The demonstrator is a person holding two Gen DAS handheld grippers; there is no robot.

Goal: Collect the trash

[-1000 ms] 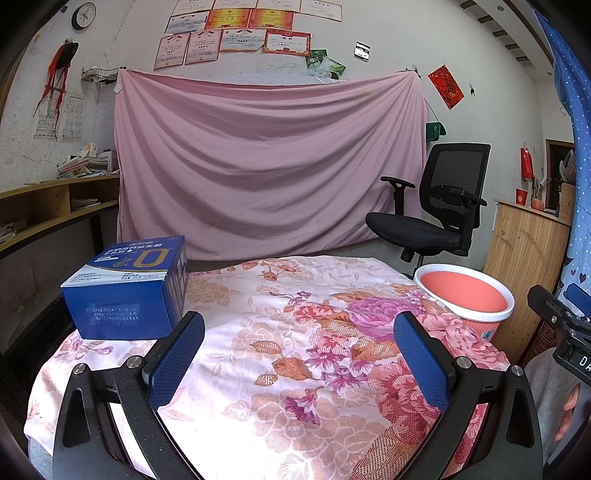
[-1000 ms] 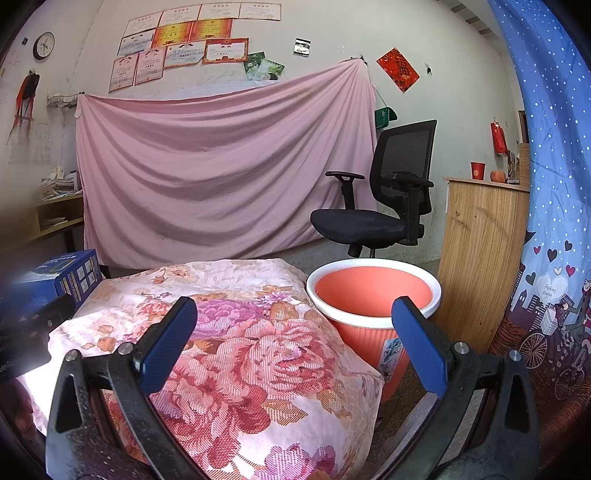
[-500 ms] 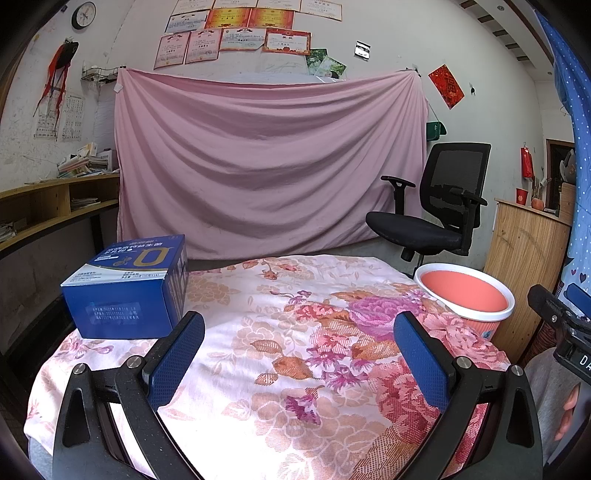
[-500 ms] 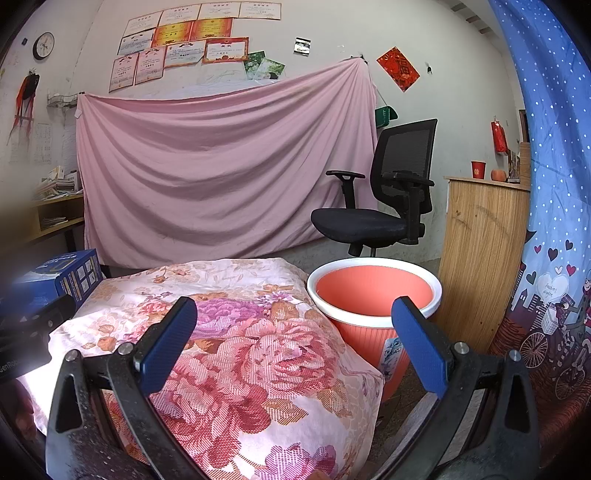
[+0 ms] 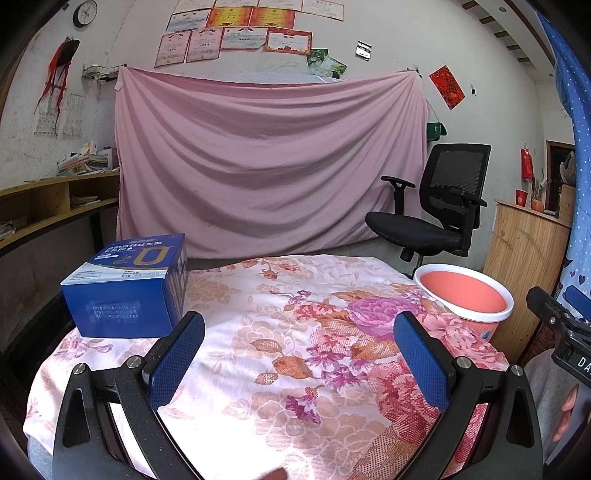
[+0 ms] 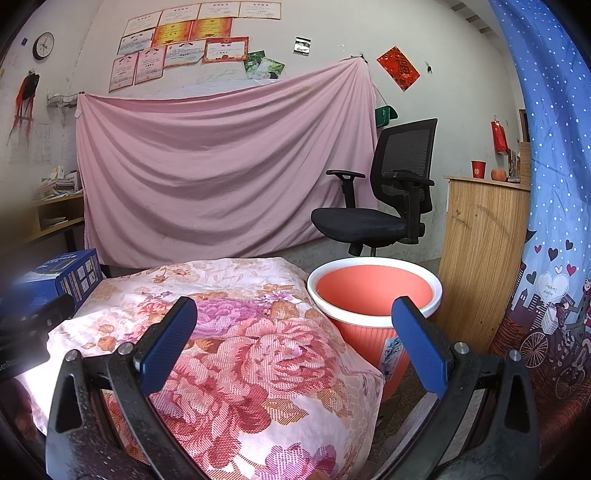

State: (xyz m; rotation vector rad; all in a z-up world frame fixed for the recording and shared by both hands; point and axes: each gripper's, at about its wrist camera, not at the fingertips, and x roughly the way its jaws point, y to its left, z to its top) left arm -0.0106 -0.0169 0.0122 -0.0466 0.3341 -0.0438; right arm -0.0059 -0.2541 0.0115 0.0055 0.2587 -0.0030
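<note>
Big pink draped cloth sheet (image 5: 266,162) covers the back wall, framed certificates (image 5: 236,37) pinned above it, round wall clock (image 5: 85,13) top left. Blue star-dotted curtain (image 6: 546,155) hangs at far right. Table under a white floral-print cloth with pink and red flowers (image 5: 295,332) fills the foreground. Black mesh office chair (image 5: 439,206) stands behind the table's right side, light wooden cabinet (image 5: 524,266) further right with a red cup (image 5: 521,197) on top. Wooden shelf with stacked papers (image 5: 55,192) along the left wall.

Coral plastic trash bin with white rim (image 6: 373,295) stands on the floor just beside the table's right edge; inside looks bare from here. Blue cardboard box with white and gold print (image 5: 129,288) sits upright on the table's left rear corner.

Left gripper (image 5: 299,354) hovers over the tablecloth, blue-padded fingers spread wide, nothing between them. Right gripper (image 6: 295,343) likewise spread wide and holding nothing, over the table's right corner, bin ahead.
</note>
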